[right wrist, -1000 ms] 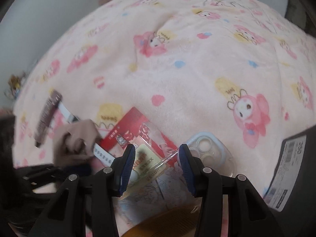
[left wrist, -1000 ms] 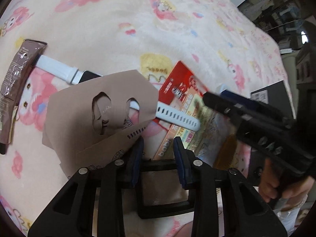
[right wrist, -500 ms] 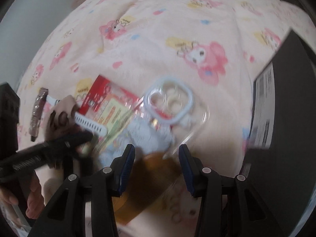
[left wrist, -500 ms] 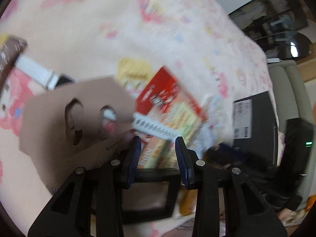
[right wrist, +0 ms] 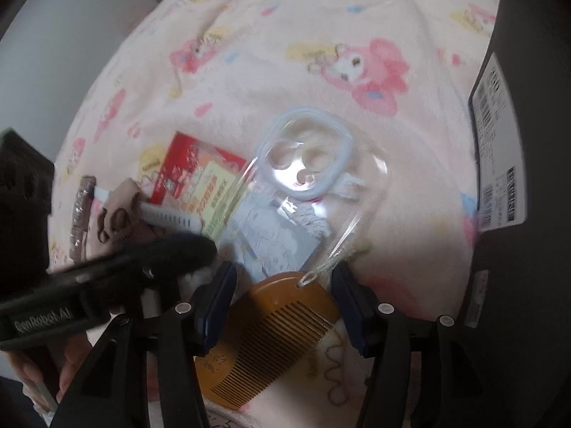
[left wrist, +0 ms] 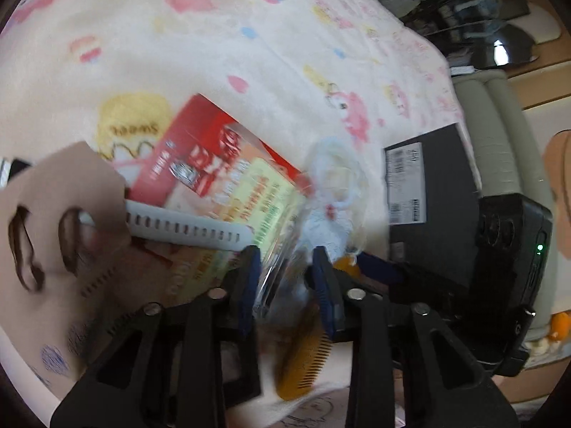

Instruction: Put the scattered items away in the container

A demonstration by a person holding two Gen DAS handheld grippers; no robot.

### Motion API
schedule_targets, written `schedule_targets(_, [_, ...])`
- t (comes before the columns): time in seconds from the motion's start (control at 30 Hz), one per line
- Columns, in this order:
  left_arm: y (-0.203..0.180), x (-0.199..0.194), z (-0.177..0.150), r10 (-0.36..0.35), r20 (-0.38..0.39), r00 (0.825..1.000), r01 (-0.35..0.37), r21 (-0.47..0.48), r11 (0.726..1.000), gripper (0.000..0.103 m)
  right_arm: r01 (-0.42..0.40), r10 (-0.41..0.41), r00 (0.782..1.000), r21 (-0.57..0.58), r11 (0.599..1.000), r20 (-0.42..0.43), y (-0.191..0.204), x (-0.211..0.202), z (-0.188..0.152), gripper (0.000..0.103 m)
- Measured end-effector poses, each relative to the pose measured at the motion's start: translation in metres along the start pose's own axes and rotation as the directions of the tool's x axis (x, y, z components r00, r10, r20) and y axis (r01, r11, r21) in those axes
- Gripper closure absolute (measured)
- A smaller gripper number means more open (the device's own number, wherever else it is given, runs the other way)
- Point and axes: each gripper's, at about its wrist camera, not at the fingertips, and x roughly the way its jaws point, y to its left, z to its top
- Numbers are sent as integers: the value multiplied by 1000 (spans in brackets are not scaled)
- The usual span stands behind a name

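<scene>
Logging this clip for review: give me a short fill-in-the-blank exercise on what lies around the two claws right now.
1. The wooden comb lies between the fingers of the ____ claw.
2. The white strap with holes lies across the ____ packet.
3. The colour of the box with the barcode label is ____.

Missing words: right; red; black
</scene>
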Motion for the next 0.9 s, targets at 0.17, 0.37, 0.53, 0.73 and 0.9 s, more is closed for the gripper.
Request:
schedule_targets(0.17, [0,-5,-8,-5,-7,1000,6,9,1000,79,-59,60,993,-12,998,100,6,-25,2,58])
schedule_targets(0.37, [1,5,6,48,58,997,-47,-23,999,78,-15,15,998,-7,1000,59,-3,1,27,69])
schedule_targets(0.53, [-9,-18,3,29,102,994,-29,-7,1000,77,-48,52,990,-31,998,129,6,-27,26,70])
schedule_targets(0.73, [-48,-70,-10,45,225,973,-59,54,997,77,-101,121,968,-98,990,220,27,-78,25,70])
schedule_targets(0.9, [-86,-100,-26,35,290,956,-73,121,990,87,-164,196,949,-143,976,248,38,-108,17,70])
